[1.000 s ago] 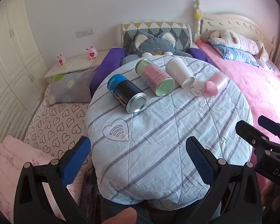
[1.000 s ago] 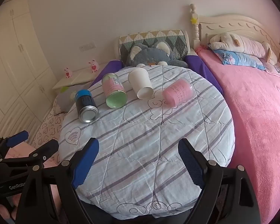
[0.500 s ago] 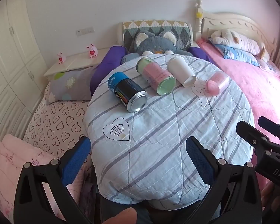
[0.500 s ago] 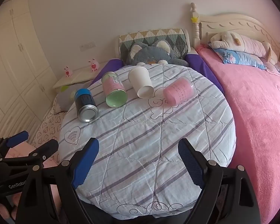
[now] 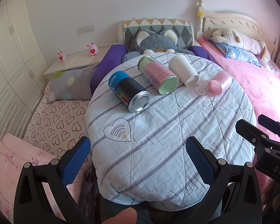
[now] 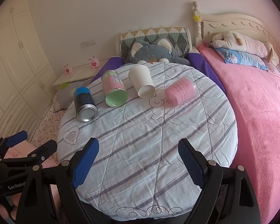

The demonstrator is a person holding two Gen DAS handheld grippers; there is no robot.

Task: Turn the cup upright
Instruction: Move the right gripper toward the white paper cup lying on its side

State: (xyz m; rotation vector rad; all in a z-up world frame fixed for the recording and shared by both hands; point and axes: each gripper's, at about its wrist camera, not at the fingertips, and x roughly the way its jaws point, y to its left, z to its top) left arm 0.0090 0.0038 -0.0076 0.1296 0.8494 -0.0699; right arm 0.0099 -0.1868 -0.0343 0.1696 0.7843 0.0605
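Several containers lie on their sides in a row on a round table with a striped quilt (image 5: pixel 158 130) (image 6: pixel 149 140): a blue and black can (image 5: pixel 128 91) (image 6: pixel 85 102), a pink and green jar (image 5: pixel 158 76) (image 6: pixel 113 89), a white paper cup (image 5: pixel 183 71) (image 6: pixel 142 81) and a pink cup (image 5: pixel 219 83) (image 6: pixel 181 92). My left gripper (image 5: pixel 138 156) is open and empty over the near table edge. My right gripper (image 6: pixel 138 158) is open and empty, also over the near edge. Both are well short of the cups.
A grey cat plush (image 5: pixel 156 43) and a patterned cushion sit behind the table. A pink bed (image 6: pixel 261 102) runs along the right. A heart-print mattress (image 5: pixel 54 119), a white nightstand (image 5: pixel 74 61) and wardrobes are on the left.
Both views have shifted very slightly; the objects have not moved and both grippers stay open.
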